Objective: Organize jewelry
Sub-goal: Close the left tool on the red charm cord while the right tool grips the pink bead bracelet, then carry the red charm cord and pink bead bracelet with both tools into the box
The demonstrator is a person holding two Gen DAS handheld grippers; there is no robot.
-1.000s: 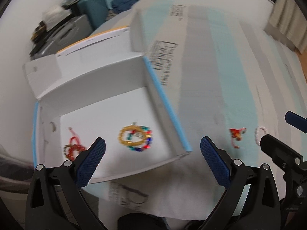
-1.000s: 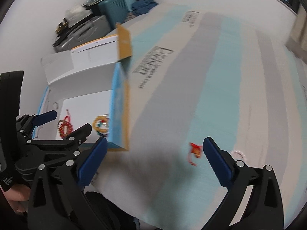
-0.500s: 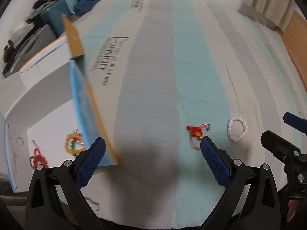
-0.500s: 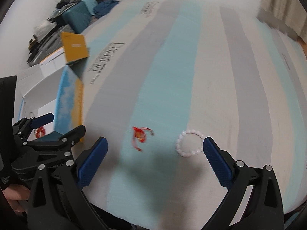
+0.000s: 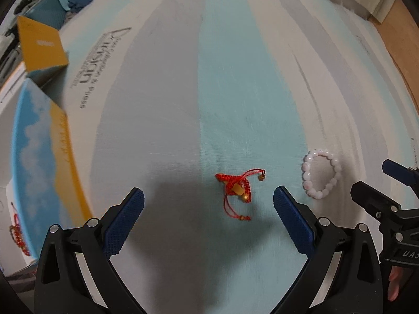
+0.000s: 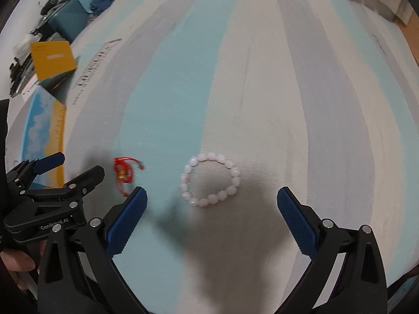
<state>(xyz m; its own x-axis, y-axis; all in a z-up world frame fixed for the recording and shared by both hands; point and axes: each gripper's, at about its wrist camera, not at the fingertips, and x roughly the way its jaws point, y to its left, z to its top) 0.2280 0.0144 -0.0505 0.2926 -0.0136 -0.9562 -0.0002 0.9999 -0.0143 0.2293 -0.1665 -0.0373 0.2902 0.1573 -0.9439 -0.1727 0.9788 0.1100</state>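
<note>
A red cord bracelet with gold beads (image 5: 237, 189) lies on the striped bed cover, just ahead of my open, empty left gripper (image 5: 208, 202). It also shows in the right wrist view (image 6: 124, 171). A pale pink bead bracelet (image 6: 210, 179) lies in a ring ahead of my open, empty right gripper (image 6: 212, 204), and shows at the right of the left wrist view (image 5: 320, 174). The open white box with a blue and yellow side (image 5: 39, 144) stands at the left; a red bead bracelet (image 5: 18, 234) lies inside it.
The striped teal, grey and white bed cover (image 5: 235, 91) spreads all around. The box's yellow flap (image 5: 40, 44) stands up at the far left. Teal cases and dark clutter (image 6: 70, 18) sit beyond the bed. The left gripper's body (image 6: 49, 198) shows beside the right one.
Both grippers have swung right, away from the box, and come closer to the two bracelets on the cover. The box has slid to the left edge of both views.
</note>
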